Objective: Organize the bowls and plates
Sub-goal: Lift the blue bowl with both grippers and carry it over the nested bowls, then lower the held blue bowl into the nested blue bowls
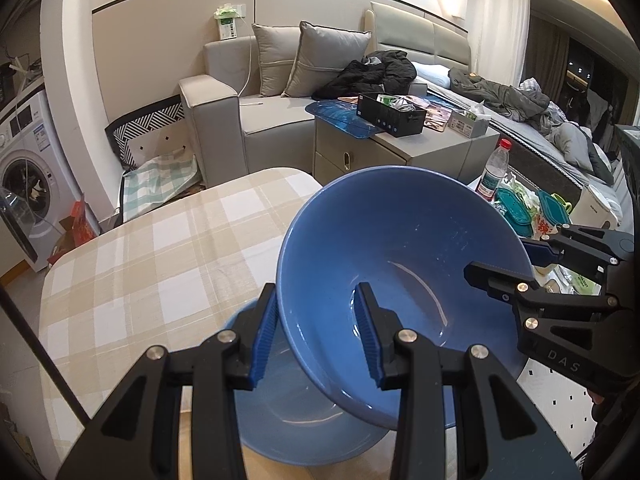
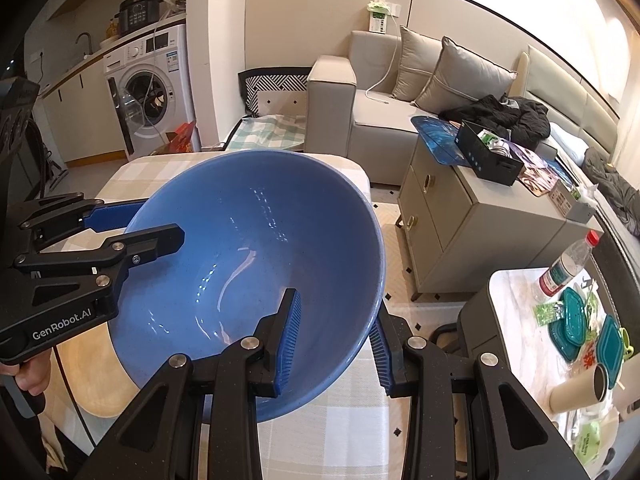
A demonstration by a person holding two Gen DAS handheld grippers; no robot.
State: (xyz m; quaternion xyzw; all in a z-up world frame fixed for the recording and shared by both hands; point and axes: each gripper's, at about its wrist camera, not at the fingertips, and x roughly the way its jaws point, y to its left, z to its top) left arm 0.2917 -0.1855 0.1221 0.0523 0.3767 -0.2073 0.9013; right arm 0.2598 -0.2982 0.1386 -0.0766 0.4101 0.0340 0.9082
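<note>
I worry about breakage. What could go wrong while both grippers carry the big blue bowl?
1. The left gripper and right gripper each pinch only the rim of the blue bowl; it could slip.
2. A second blue dish sits below; lowering carelessly could knock the two together.

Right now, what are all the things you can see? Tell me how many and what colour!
Big bowl: one, blue, held up tilted over the table by both grippers.
Second dish: one, blue, on the table under the big bowl.
Tablecloth: one, beige and white check, on the table.
Sofa: one, grey, with two grey cushions.
Jacket: one, black, on the sofa.
Cabinet: one, grey, beside the sofa.
Black box: one, on the cabinet.
Washing machine: one, white, by the wall.
Water bottle: one, clear, red cap, on the side table.
Lidded containers: at least two, teal, near the bottle.
Left gripper: black, blue pads, clamped on the bowl's rim.
Right gripper: same, on the opposite rim.
</note>
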